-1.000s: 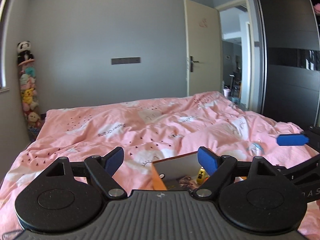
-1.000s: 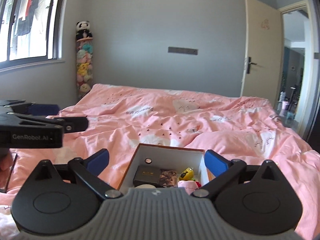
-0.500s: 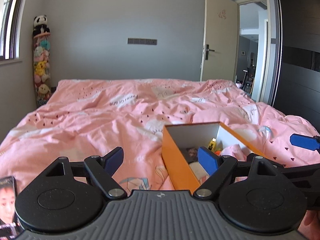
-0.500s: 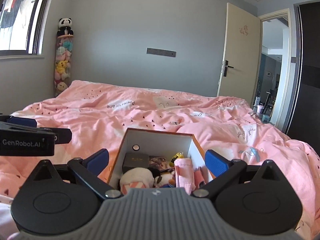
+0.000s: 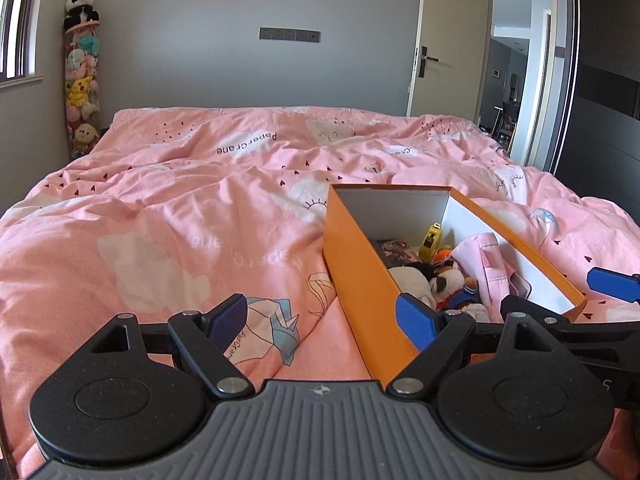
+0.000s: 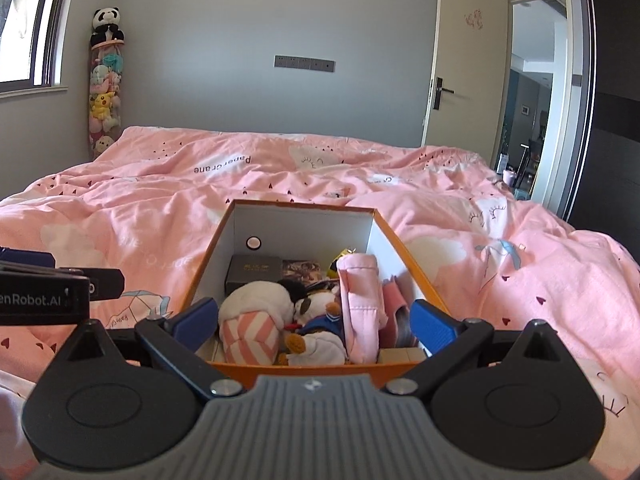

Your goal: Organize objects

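Right tool (image 6: pixel 314 318) and left tool (image 5: pixel 326 318) hung released, grasping nothing, over the orange cardboard box (image 6: pixel 404 246) of plush toys on the pink bed (image 5: pixel 160 220). I judged selection underway; next, a descent onto one toy.

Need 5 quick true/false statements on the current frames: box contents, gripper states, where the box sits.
1. The orange box sits on the pink duvet. True.
2. The box is empty. False: it holds plush toys, a black box, a pink pouch and more.
3. The right gripper is open. True.
4. The left gripper clamps a plush toy. False: it is open and holds nothing.
5. The bedroom door is shut. False: it stands open.
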A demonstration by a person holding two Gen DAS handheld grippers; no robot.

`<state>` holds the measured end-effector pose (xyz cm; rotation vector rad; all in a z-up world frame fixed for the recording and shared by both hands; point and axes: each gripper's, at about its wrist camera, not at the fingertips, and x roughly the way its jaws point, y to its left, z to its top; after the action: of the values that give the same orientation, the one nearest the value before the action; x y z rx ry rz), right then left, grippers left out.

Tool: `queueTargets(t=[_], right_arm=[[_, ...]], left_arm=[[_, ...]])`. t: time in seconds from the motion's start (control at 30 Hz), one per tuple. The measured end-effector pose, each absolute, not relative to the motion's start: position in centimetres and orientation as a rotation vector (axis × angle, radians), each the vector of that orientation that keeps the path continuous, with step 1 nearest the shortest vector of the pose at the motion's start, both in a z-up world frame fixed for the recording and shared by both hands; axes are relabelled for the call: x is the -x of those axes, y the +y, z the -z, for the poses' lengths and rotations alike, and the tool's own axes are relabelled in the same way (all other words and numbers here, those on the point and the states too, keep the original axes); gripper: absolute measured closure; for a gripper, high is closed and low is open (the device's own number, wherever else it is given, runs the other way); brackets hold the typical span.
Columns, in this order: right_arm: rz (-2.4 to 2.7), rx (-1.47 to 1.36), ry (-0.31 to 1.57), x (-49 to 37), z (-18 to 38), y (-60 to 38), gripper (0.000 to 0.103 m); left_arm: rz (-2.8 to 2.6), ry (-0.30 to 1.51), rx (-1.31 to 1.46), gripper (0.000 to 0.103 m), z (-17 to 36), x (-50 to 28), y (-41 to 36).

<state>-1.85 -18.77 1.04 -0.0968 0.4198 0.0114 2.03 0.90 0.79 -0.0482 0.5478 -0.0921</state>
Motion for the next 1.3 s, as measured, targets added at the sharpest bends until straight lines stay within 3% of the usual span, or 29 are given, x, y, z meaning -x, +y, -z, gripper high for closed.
queueTargets(t=[1.3], right_arm=[[-0.023, 0.096, 0.440, 1.83, -0.84, -18.44, 0.001]], left_arm=[[0.093, 0.585, 0.047, 0.005, -0.42, -2.41, 1.05]])
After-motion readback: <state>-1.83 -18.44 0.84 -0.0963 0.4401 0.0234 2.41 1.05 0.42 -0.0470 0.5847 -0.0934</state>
